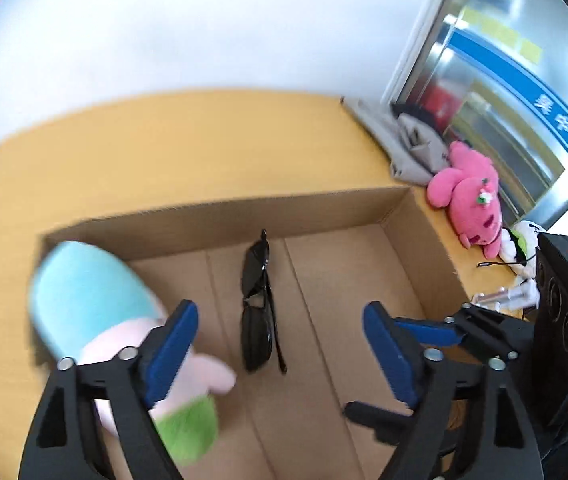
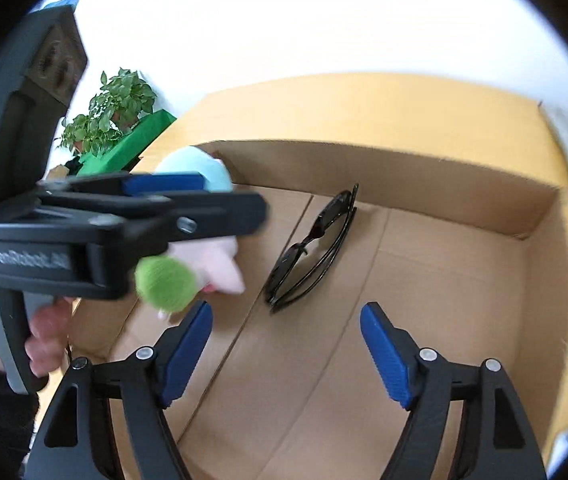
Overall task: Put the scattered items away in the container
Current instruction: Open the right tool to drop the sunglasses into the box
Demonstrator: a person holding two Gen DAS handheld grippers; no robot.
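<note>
Grippers hang tilted down over the cardboard box (image 2: 424, 168). Left gripper (image 1: 280, 344) has its jaws wide apart and holds nothing. Right gripper (image 2: 286, 344) is wide open too, with nothing in it. A hand (image 2: 44, 332) grips the left handle. Inside the box, the black sunglasses (image 2: 312, 248) lie flat in the middle. A soft toy (image 1: 96, 312), blurry, seems to be by the left wall. Bare floor shows on the right. A pink plush (image 1: 468, 200) sits outside on the yellow table (image 1: 164, 160).
</note>
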